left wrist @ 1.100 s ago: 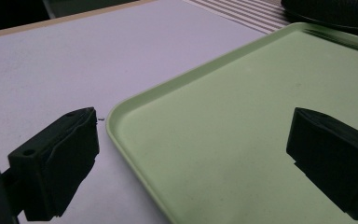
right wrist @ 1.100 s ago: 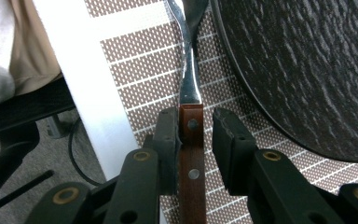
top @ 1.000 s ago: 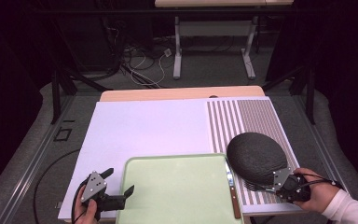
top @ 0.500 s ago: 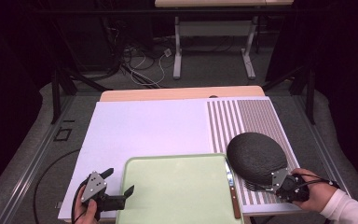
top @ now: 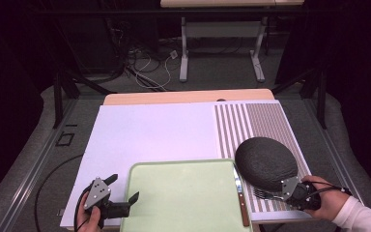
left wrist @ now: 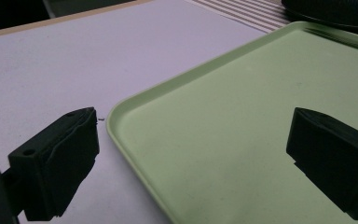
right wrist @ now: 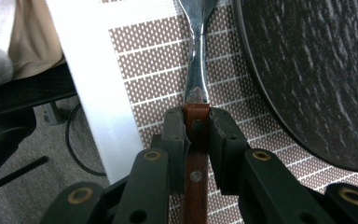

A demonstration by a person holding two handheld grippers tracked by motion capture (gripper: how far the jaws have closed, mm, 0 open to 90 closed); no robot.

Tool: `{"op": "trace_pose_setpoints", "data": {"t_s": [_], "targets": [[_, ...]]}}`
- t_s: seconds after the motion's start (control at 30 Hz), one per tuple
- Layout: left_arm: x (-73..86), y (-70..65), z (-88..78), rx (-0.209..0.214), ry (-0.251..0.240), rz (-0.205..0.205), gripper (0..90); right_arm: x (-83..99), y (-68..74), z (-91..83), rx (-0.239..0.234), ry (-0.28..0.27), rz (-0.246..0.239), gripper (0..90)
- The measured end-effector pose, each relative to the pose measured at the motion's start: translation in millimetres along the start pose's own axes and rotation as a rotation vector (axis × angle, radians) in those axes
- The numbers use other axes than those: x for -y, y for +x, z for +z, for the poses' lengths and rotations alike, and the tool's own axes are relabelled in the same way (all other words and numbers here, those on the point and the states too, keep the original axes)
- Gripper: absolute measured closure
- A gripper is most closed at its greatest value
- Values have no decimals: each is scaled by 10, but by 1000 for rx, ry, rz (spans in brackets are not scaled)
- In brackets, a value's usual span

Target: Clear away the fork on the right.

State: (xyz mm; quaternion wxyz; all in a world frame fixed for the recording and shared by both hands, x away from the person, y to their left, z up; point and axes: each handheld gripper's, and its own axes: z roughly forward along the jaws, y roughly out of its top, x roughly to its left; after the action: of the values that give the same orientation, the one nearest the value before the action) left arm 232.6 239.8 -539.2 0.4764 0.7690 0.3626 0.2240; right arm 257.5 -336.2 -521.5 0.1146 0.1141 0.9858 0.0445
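My right gripper point(right wrist: 196, 122) is shut on the brown wooden handle point(right wrist: 196, 163) of a fork, and its jaws have just been closing on it. The fork's steel neck point(right wrist: 196, 60) lies on the striped placemat point(right wrist: 154, 70) beside a black textured plate point(right wrist: 317, 70). From above, the right gripper point(top: 284, 191) sits at the plate's point(top: 265, 162) near edge, with the fork tines point(top: 261, 195) poking out beneath the rim. My left gripper point(top: 123, 188) stands open across the green tray's point(top: 183, 198) left rim. One jaw hangs over the white mat point(left wrist: 51, 60), the other over the tray point(left wrist: 223, 121).
A wooden-handled knife point(top: 240, 200) lies along the tray's right side. The white mat point(top: 149, 130) and the striped placemat point(top: 251, 121) cover the tabletop. Table legs and cables sit on the floor beyond the far edge.
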Motion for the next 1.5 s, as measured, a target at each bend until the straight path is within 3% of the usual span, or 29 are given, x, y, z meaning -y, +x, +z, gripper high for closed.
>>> {"op": "trace_pose_setpoints", "data": {"t_s": [0.07,0.1,0.13,0.4,0.6,0.73,0.83,1.13,1.17,1.2,1.27,1.37,1.5], "targets": [[0,-1,-2,-1,-1,-1,28,19,7,-8,-14,-32,10,772],[0,-1,-2,0,-1,-1,28,18,18,-37,-9,-13,13,772],[0,-1,-2,-1,-1,-2,28,30,26,-41,-8,-43,12,772],[-1,-3,0,-1,-1,-2,28,32,89,-229,9,-84,27,772],[2,3,-3,-3,-2,-6,28,-18,84,-267,17,-109,27,773],[3,4,-3,-3,-2,-8,28,-30,72,-329,31,-129,57,772],[3,3,-3,-3,-2,-7,28,-38,48,-361,20,-162,113,772],[3,2,-1,-3,-1,-7,28,-118,-29,-419,67,-222,275,772],[3,2,-2,-4,-1,-7,28,-124,-39,-428,85,-212,305,772],[3,3,-3,-4,-1,-7,28,-124,-58,-409,61,-243,336,772],[5,6,-3,-4,-1,-9,28,-133,-78,-420,71,-234,429,772],[4,7,-1,-3,0,-7,28,-128,-124,-429,47,-265,547,772],[3,4,-1,-2,2,-5,28,-121,-192,-451,-24,-314,723,772]]}}
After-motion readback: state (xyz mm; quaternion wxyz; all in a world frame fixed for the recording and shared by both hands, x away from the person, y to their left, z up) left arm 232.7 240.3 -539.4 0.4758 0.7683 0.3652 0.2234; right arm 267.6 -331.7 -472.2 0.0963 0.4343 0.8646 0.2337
